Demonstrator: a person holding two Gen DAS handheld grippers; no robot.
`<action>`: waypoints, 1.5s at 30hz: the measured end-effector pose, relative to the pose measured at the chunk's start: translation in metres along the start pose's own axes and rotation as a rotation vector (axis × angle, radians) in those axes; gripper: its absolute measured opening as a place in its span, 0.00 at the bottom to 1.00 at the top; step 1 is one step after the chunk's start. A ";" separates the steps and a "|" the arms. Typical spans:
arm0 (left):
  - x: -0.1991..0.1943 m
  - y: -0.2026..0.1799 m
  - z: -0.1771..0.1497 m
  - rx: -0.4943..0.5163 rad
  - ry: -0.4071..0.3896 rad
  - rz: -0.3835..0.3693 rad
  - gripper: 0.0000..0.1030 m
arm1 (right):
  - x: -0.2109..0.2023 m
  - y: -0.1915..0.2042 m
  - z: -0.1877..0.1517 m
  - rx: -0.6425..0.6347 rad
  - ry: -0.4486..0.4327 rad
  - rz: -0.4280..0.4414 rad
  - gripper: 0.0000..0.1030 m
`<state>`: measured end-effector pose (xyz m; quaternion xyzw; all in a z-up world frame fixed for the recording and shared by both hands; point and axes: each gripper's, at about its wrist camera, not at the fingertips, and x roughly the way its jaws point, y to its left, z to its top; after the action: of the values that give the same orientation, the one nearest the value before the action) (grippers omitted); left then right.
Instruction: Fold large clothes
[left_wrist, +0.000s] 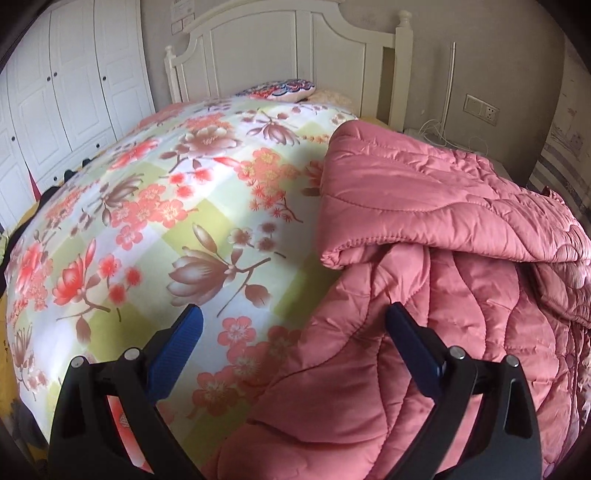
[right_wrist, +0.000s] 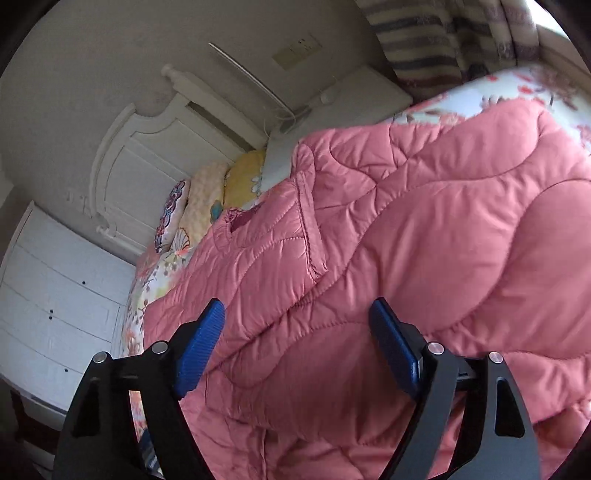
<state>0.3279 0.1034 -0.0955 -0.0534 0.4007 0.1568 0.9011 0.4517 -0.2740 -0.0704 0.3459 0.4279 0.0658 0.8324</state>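
Observation:
A large pink quilted garment (left_wrist: 424, 192) lies partly folded on the right side of a bed with a floral sheet (left_wrist: 166, 206); an upper layer is doubled over the lower one. My left gripper (left_wrist: 294, 312) is open just above the garment's left edge: the left finger hangs over the sheet, the right finger over pink fabric. In the right wrist view the same garment (right_wrist: 443, 221) fills most of the frame, with a seamed flap near its middle. My right gripper (right_wrist: 297, 305) stands open over the garment, and its blue pads grip nothing.
A white headboard (left_wrist: 277, 44) and patterned pillows (left_wrist: 280, 90) stand at the far end of the bed. White wardrobe doors (left_wrist: 66, 92) line the left wall. A bedside table (right_wrist: 369, 92), a wall socket (left_wrist: 480, 107) and a striped curtain (right_wrist: 443, 33) lie beyond the garment.

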 end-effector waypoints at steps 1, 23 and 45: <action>0.001 0.001 0.001 -0.006 0.004 -0.007 0.96 | 0.007 0.005 0.002 -0.004 -0.010 -0.018 0.76; -0.024 0.011 -0.001 -0.082 -0.125 -0.063 0.96 | -0.061 -0.023 -0.081 -0.182 -0.161 -0.003 0.13; 0.063 -0.077 0.082 0.174 0.120 -0.293 0.98 | -0.044 -0.036 -0.091 -0.167 -0.130 0.027 0.14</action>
<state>0.4505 0.0637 -0.0891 -0.0421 0.4538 -0.0148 0.8900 0.3488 -0.2718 -0.0996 0.2846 0.3612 0.0899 0.8834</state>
